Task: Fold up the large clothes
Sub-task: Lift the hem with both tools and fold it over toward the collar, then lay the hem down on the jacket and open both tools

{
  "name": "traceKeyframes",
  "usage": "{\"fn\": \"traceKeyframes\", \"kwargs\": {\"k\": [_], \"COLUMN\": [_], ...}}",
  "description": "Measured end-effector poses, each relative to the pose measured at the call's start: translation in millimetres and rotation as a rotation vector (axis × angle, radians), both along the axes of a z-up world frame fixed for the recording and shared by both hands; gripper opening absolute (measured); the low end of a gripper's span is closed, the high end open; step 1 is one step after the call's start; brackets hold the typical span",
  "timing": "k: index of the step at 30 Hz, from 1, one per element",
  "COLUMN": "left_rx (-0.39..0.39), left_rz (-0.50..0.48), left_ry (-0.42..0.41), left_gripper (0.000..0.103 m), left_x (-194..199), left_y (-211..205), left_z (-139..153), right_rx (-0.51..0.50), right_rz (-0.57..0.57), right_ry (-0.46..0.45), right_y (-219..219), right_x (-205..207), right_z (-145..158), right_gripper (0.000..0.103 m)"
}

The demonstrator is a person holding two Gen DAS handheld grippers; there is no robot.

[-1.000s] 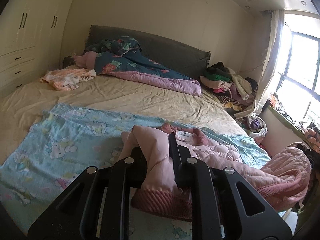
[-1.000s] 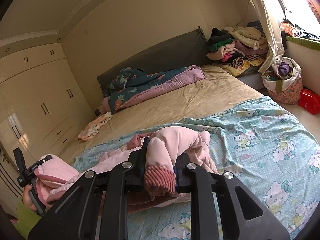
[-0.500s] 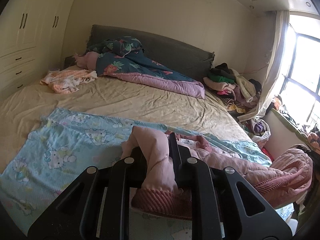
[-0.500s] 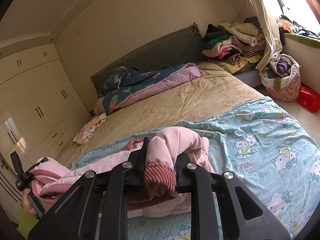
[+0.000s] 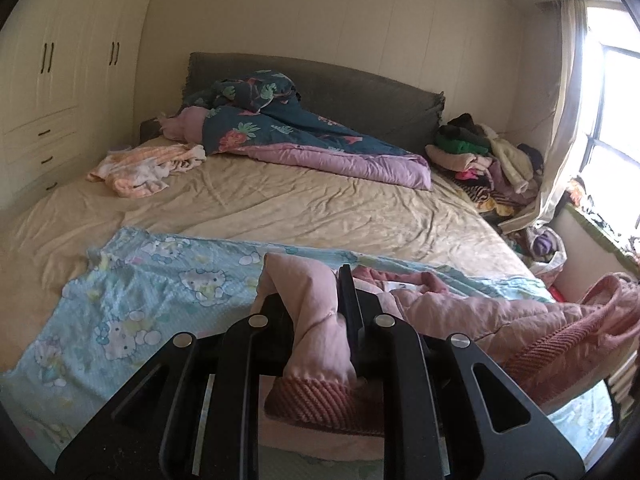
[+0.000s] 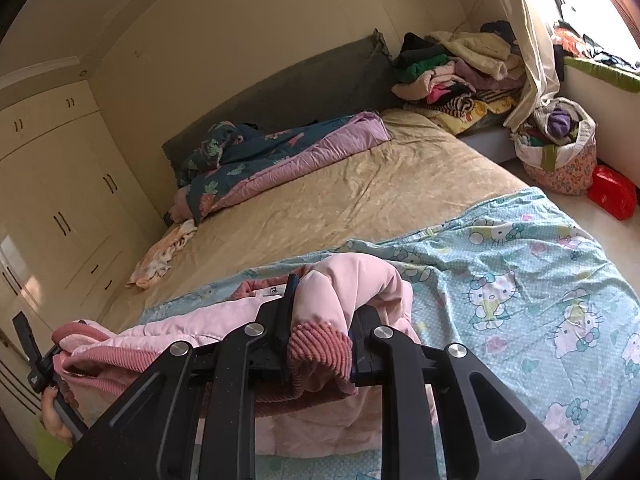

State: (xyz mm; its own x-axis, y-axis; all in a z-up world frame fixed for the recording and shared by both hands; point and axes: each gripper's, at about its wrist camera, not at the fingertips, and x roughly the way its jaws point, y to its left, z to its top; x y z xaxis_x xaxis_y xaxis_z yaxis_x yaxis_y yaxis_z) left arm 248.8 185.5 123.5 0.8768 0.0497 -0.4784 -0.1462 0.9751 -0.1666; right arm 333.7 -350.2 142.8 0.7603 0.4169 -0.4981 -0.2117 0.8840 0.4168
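Observation:
A pink quilted jacket (image 5: 472,312) with darker ribbed cuffs hangs between my two grippers over the near end of the bed. My left gripper (image 5: 320,300) is shut on one sleeve end, ribbed cuff (image 5: 316,400) below the jaws. My right gripper (image 6: 320,312) is shut on the other sleeve end, its ribbed cuff (image 6: 320,340) showing. The jacket (image 6: 192,332) stretches left toward the left gripper (image 6: 36,364) in the right wrist view. A white neck label (image 6: 272,290) shows.
A light blue cartoon-print sheet (image 5: 132,304) covers the bed's near end (image 6: 540,300). A beige bed sheet (image 5: 300,208), a blue-purple quilt (image 5: 320,140), an orange-white garment (image 5: 144,166), a clothes pile (image 5: 480,156), a laundry bag (image 6: 560,152), a red box (image 6: 612,198), wardrobes (image 5: 60,80).
Both grippers have lifted and pulled back a little with the jacket sleeves; the bed sits lower and farther in both views. Grips are unchanged.

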Motion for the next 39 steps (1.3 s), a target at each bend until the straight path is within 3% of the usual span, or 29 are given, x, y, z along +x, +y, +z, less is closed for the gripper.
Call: {"fn": "traceKeyframes", "kwargs": {"k": [10,20,24,26,27,31,36,39], "left_rx": [0.059,0.071,0.073,0.074,0.073,0.08,0.08,0.087], "left_rz": [0.009,0.011,0.011,0.009,0.006,0.0,-0.008,-0.013], "left_ry": [0.035,0.054,0.058,0.062,0.064,0.07,0.08,0.088], "left_gripper": [0.011,0.011,0.011,0.011,0.011,0.011,0.013,0.015], "left_x": [29.0,50.0,54.4,58.4,60.4,67.9,76.3,81.4], "left_y": [-8.8,-9.4,-10.1,-11.0,-11.3,-13.3,-16.1,-20.7], "left_z": [-17.1,-28.2,-31.4,-33.7,-35.2,-40.4,-46.9,-51.5], "right_rx": [0.05,0.102,0.116,0.12,0.12,0.111,0.025,-0.077], "right_rz": [-0.003,0.017,0.034,0.036,0.036,0.044,0.093,0.11], "right_ry": [0.108,0.124,0.104,0.084,0.058,-0.045,-0.129,-0.075], "right_y": [-8.8,-12.7,-12.9,-13.0,-13.4,-11.3,5.5,23.2], "right_x": [44.6,64.2,68.6,68.6,66.7,55.5,38.8,42.6], "right_z": [-32.1,-47.7,-47.6,-45.3,-42.6,-32.8,-37.2,-60.1], "right_gripper": [0.021,0.028,0.04,0.053,0.061,0.076,0.085,0.085]}}
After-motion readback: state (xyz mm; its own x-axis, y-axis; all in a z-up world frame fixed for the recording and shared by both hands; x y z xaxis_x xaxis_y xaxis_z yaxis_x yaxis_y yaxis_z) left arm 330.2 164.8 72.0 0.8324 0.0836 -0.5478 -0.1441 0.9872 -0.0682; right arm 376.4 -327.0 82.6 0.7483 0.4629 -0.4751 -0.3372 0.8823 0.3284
